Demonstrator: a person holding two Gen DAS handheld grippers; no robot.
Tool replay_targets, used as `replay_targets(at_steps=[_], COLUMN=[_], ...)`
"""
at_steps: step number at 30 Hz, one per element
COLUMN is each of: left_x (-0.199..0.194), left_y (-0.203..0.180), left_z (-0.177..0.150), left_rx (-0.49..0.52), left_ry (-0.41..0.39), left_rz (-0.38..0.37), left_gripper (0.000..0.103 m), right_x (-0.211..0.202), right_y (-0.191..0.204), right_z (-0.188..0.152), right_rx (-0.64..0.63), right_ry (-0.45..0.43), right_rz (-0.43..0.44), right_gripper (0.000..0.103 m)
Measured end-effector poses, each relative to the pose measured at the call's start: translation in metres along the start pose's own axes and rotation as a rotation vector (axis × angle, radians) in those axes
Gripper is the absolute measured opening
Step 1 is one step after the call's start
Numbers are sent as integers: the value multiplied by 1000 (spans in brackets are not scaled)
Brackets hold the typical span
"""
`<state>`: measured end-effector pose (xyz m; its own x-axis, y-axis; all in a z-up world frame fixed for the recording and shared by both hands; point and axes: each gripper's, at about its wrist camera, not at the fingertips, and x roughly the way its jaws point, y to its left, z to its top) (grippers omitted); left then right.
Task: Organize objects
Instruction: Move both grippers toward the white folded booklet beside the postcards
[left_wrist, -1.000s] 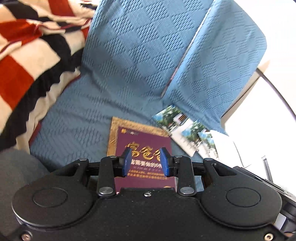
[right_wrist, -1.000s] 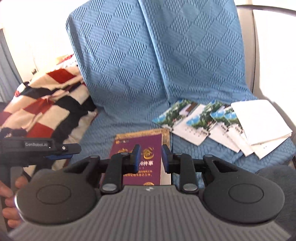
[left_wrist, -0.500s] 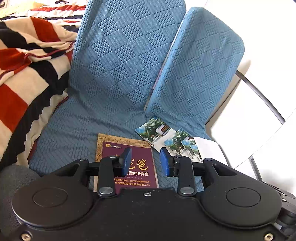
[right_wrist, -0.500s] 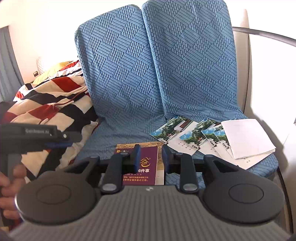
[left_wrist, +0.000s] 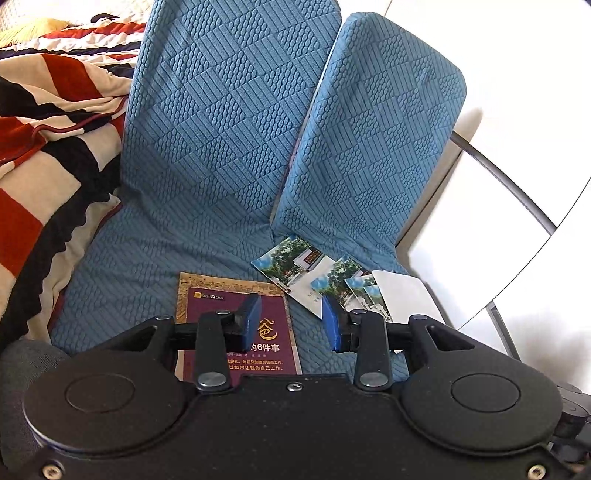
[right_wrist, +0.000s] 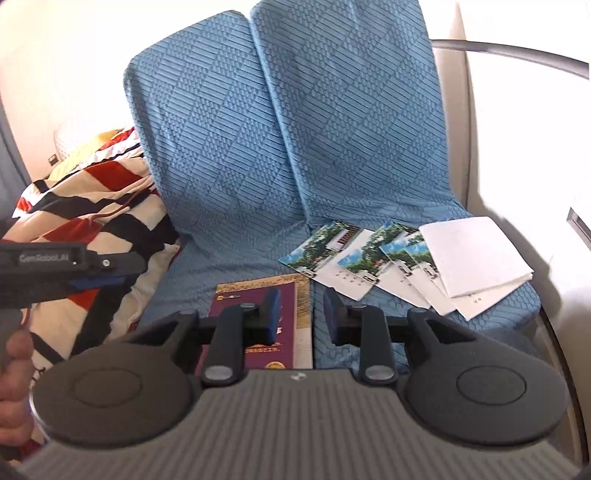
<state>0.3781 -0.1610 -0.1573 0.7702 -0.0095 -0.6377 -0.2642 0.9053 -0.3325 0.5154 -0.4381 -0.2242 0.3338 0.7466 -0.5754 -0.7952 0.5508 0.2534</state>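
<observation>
Open blue quilted seat cushion (left_wrist: 155, 258) to the far left of the purple hardcover book with gold border (left_wrist: 236, 317). Walled at the far side by two upright blue quilted backrests (right_wrist: 295, 129). Crowded on the left by a heaped red, black and cream striped blanket (left_wrist: 48, 155). Taken up on the right by a fan of glossy photo brochures (right_wrist: 354, 258) and white folded paper sheets (right_wrist: 476, 247), overlapping, just beside the book. Bounded far right by a curved grey metal rail (left_wrist: 506, 184).
</observation>
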Motion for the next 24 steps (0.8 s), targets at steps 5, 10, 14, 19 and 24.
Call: replay_targets(at_steps=[5,10,14,19,24], left_x=[8,15,23,37,51], left_y=[-13,-30,-45,-66,-90], left_z=[-2,-5,-8,-11,-14], left_rx=[16,40,51,80,108], left_ry=[10,22,35,66,90], left_rz=[-16,-42,-69,-97,-124], left_gripper=[33,33,33,34,34], right_x=[-5,-11,-15,-19,-23], right_y=[-12,-26,-39,-61,-82], right_z=[0,-1,-1,-4,-6], right_rx=[10,23,33,64,95], right_ry=[-6,-17,-26,-32,-39], right_rz=[-24,-52,-84,-127,-168], right_gripper=[29,30,30,30,30])
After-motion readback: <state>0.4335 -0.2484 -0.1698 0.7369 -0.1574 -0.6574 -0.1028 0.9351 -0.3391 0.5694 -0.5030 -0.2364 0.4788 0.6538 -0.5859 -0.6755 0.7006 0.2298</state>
